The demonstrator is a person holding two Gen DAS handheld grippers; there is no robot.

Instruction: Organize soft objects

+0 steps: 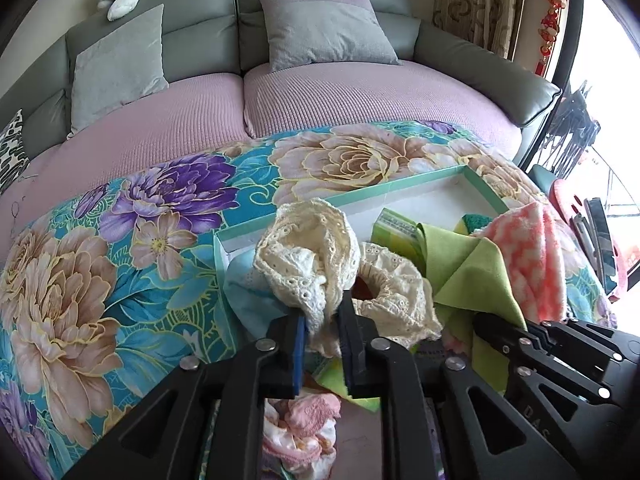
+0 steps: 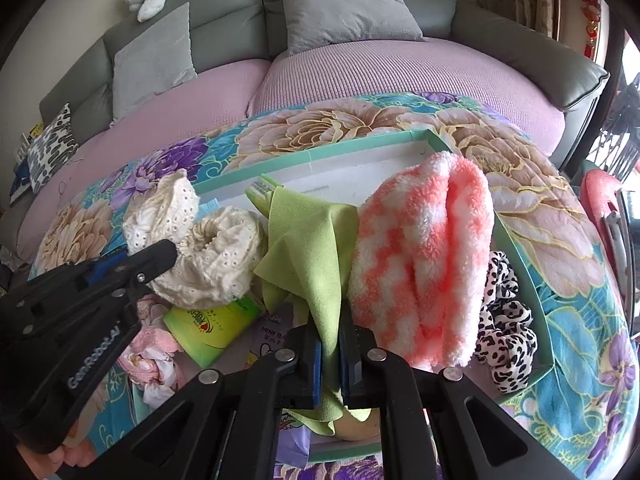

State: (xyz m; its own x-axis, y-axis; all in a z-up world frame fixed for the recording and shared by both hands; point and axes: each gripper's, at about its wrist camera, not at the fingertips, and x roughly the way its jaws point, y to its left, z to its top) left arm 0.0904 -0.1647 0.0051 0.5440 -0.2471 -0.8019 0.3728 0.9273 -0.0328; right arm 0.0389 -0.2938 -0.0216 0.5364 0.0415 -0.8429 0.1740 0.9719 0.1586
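My left gripper [image 1: 322, 332] is shut on a cream lace scrunchie-like cloth [image 1: 312, 252] and holds it over the teal-rimmed box [image 1: 384, 188]. It shows from the side in the right wrist view [image 2: 160, 254], with the cream lace [image 2: 216, 264] beside it. My right gripper [image 2: 330, 354] is shut on a light green cloth [image 2: 316, 248], lifted above the box [image 2: 360, 142]. The green cloth [image 1: 464, 268] and the right gripper [image 1: 492, 326] show in the left wrist view. A pink and white fluffy cloth [image 2: 428, 264] lies beside the green one.
The box sits on a floral blanket [image 1: 120, 248] over a pink sofa [image 1: 320, 92] with grey cushions [image 1: 324, 28]. In the box lie a leopard scrunchie [image 2: 506, 320], a green packet [image 2: 212, 326] and pink cloths [image 2: 154, 354]. A red chair [image 2: 600, 208] stands at the right.
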